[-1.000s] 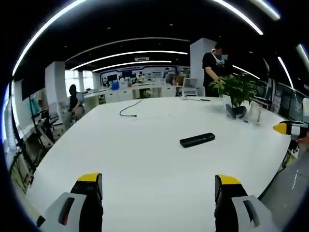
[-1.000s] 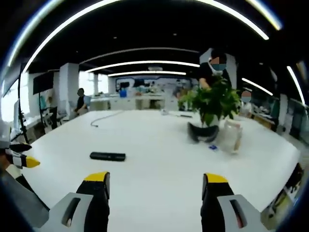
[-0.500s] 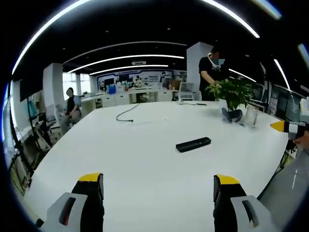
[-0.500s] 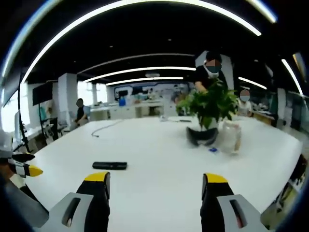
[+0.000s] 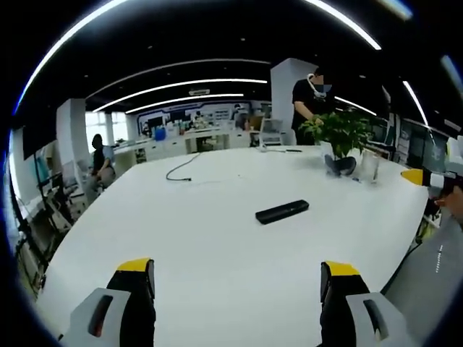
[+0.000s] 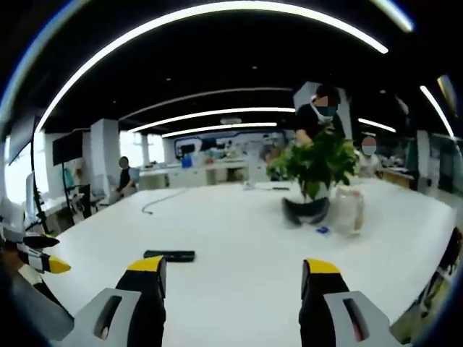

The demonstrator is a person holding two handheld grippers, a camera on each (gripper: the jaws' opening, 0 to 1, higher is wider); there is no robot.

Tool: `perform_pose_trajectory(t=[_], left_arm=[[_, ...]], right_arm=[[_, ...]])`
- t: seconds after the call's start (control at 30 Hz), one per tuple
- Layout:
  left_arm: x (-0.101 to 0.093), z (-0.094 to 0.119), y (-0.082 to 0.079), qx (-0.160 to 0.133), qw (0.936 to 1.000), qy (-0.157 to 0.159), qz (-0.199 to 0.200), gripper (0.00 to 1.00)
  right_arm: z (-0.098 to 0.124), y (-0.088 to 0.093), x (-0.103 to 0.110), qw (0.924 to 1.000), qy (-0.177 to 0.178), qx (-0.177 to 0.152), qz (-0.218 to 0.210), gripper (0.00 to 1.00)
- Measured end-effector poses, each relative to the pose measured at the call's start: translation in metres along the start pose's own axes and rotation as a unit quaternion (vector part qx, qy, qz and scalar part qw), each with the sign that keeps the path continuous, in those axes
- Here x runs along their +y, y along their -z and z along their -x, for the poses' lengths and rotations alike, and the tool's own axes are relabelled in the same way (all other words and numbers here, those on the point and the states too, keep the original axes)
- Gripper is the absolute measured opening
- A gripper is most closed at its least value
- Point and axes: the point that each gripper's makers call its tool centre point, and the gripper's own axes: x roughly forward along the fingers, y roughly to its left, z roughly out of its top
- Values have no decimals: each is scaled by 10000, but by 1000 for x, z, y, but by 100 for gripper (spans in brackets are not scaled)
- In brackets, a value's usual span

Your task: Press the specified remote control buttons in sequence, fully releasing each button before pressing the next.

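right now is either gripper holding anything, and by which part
Nothing is held. The left gripper and the right gripper both stand open with only bare table between their jaws; the remote control lies untouched on the white table.

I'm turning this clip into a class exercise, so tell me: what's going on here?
A person holds a gripper in each hand above a large white table. The left gripper and the right gripper are both open and hold nothing. A black remote control lies on the table ahead of them, untouched. Farther back stand a potted plant and a clear container, and a black cable trails across the far side. No button is being pressed yet.
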Motion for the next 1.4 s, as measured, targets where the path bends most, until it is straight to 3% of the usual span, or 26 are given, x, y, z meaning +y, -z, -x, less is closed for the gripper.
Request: perform_pose_trajectory(t=[0.27,0.57,0.83,1.13,1.4], left_arm=[[-5,0,-10,-112,9998,119,79,98],[-7,-6,-18,-130,9997,168,-112,97],[-8,-24,-38,-155,9980,364,-486,95],[-22,-65,-69,-177,9902,898,-1056,90],[-36,-109,-73,136,9786,1269,-1617,93]], right_arm=[[-1,1,-1,9999,-36,15,-97,74],[-1,3,-3,9999,-4,67,-92,73],[-2,5,-4,9999,13,101,-41,73],[-2,8,-4,9997,-17,194,-112,72],[-2,11,-5,9996,-37,274,-77,70]])
